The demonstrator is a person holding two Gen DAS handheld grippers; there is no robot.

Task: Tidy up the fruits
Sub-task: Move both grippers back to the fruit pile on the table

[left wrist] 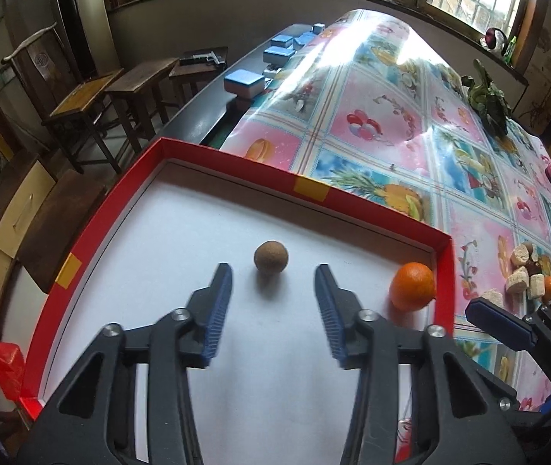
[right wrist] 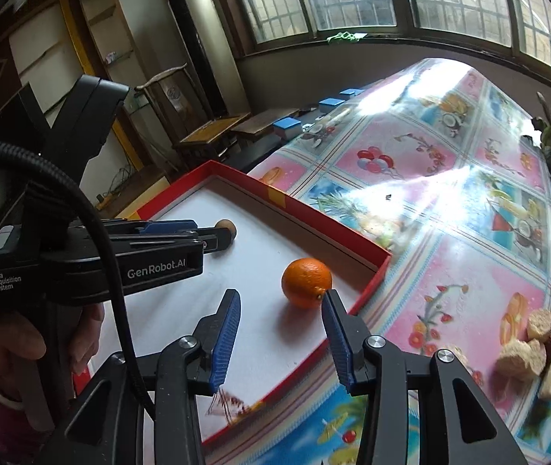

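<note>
Floral tablecloth (left wrist: 372,124); red tray (left wrist: 443,271) holds kiwi (left wrist: 270,256), orange (left wrist: 412,286); your left gripper (left wrist: 273,290) and right gripper (right wrist: 281,314) gape empty; fruit pile (right wrist: 542,352) remains

Table (right wrist: 449,240) under fruit-print cloth: red tray (right wrist: 314,228) at edge, food pile (right wrist: 538,352) near right.

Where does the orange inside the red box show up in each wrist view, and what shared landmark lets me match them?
Left wrist view: the orange sits lower right, in the red box's near right corner, right of the left gripper.
Right wrist view: the orange lies centre, just ahead of the right gripper.
Shared landmark: the small brown fruit on the white floor.
</note>
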